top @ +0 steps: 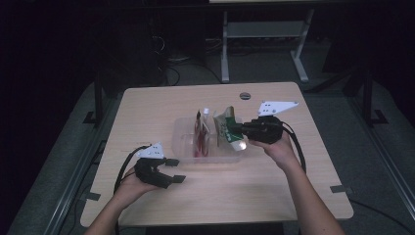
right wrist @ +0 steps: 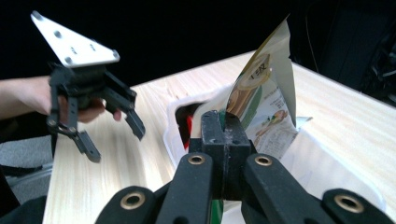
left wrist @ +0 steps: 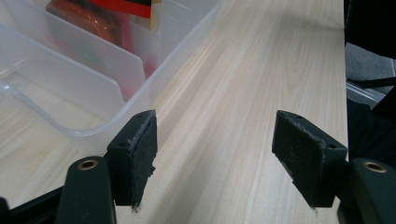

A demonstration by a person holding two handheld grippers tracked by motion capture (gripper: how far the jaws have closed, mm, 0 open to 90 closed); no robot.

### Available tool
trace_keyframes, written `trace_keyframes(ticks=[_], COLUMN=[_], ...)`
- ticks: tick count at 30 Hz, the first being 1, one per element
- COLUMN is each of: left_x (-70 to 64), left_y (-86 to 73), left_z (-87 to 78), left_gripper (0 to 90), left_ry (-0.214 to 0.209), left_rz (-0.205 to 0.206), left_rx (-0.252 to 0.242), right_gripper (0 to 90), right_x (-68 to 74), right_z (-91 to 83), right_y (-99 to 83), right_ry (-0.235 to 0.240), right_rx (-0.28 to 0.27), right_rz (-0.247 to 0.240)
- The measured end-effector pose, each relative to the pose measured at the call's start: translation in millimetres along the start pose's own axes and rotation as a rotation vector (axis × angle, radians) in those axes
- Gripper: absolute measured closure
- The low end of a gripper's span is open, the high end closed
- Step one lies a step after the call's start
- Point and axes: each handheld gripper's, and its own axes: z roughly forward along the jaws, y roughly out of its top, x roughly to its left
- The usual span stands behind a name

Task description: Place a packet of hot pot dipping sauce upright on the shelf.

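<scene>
A clear plastic divided bin (top: 182,139) stands in the middle of the table. A green and white snack pouch (top: 228,128) leans over the bin's right compartment, and my right gripper (top: 241,129) is shut on its edge. In the right gripper view the pouch (right wrist: 268,100) rises just past the closed jaws of the right gripper (right wrist: 225,135). A red packet (top: 199,134) stands upright in a left compartment. My left gripper (top: 173,170) hovers open over bare table just left of the bin; in the left gripper view its jaws stand wide apart beside the bin's corner (left wrist: 116,112).
The wooden table (top: 220,196) has free room in front of the bin and on both sides. A round grommet (top: 244,95) sits near the far edge. Dark floor, cables and a white desk frame (top: 264,44) lie beyond the table.
</scene>
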Motion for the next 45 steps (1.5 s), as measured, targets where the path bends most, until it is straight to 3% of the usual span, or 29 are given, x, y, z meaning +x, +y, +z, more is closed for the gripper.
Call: trace_keyframes(ticks=[3,11,18,24,27,35,41,45], left_x=[0.2,-0.5,-1.1,-1.6,-0.3,0.3,0.2,0.6], left_y=[-0.1,0.3,0.6,0.7,0.2,-0.4,-0.3,-0.3], left_z=[-0.1,0.4,1.3,1.8,2.1,3.5,3.5,3.3], left_gripper=[29.6,29.4,29.5,29.4,29.5,29.4,29.4,29.4], left_ry=[0.002,-0.003,-0.004,-0.005,-0.006,-0.009,-0.009,-0.010], left_rz=[0.000,0.003,0.000,0.010,0.008,0.007,0.005,0.004], left_rx=[0.000,0.004,0.002,0.007,0.011,0.017,0.015,0.015], right_gripper=[90.0,90.0,90.0,90.0,90.0,89.2,90.0,89.2], right_x=[-2.0,0.5,12.7,11.2,7.5,6.0,9.5,11.2], right_z=[6.4,12.2,11.3,15.7,18.4,19.2,17.7,18.5], right_y=[-2.7,-3.2,-3.7,-10.2,-12.0,-10.9,-9.5,-8.1], right_ry=[0.000,0.011,0.021,0.001,0.005,-0.001,0.036,0.009], right_rx=[0.020,0.013,0.038,0.048,0.032,0.000,-0.003,0.001], right_rz=[-0.002,-0.010,-0.026,-0.022,-0.003,-0.011,0.002,-0.008])
